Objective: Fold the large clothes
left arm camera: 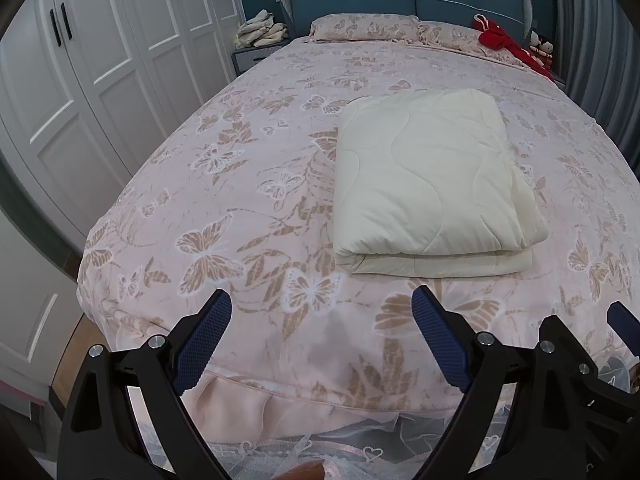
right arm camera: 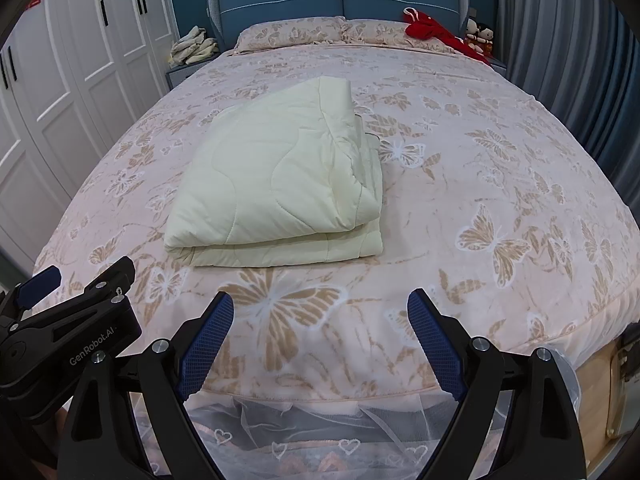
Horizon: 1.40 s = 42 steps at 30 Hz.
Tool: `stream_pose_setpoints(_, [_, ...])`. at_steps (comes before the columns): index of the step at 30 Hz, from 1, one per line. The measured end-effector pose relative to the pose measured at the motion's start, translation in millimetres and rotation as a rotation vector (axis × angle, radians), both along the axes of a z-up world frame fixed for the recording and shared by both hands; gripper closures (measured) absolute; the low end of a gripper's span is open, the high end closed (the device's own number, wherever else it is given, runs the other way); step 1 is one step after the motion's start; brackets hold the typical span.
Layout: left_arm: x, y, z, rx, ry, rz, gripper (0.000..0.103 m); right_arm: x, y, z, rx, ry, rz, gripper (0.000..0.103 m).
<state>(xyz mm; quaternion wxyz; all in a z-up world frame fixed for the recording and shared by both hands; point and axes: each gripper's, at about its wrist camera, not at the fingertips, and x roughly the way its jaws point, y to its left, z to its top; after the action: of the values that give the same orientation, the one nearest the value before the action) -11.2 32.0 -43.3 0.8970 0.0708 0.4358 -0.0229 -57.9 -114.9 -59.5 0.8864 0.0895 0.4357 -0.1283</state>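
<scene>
The folded cream blanket (left arm camera: 432, 184) lies on the bed (left arm camera: 248, 208), and both hand-held grippers, left (left arm camera: 322, 338) and right (right arm camera: 320, 338), hang near it, jaws apart and empty.

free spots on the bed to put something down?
Free: the bedspread to the right of the folded quilt, the strip between quilt and foot edge, and the band between quilt and pillows. Crowded: far right corner, with the red garment.

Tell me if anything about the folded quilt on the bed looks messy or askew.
Mostly tidy. The cream quilt lies folded on the bed, but its right side bunches, with layers bulging out unevenly rather than stacking flush. Both grippers are open and clear of it.
</scene>
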Motion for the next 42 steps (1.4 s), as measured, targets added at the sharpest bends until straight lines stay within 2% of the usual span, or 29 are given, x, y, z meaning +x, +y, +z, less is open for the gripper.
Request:
stream_pose_setpoints(8, [-3.2,-3.9,1.3,0.029,-0.025,0.006,0.014,-0.1,0.9,-0.1,-0.002,-0.001,-0.002,0.017])
stream_pose_setpoints(22, [-5.0,-4.2,3.0,0.033,-0.043,0.01,0.014,0.3,0.1,1.0,-0.002,-0.001,0.0,0.017])
stream_pose_setpoints(34, [-2.3,-1.5,2.2,0.008,-0.024,0.013,0.014,0.4,0.6,-0.6,-0.002,-0.002,0.002,0.017])
stream_pose_setpoints(42, [-4.2,-4.4,3.1,0.019,-0.047,0.01,0.014,0.4,0.0,-0.7,-0.003,0.0,0.0,0.017])
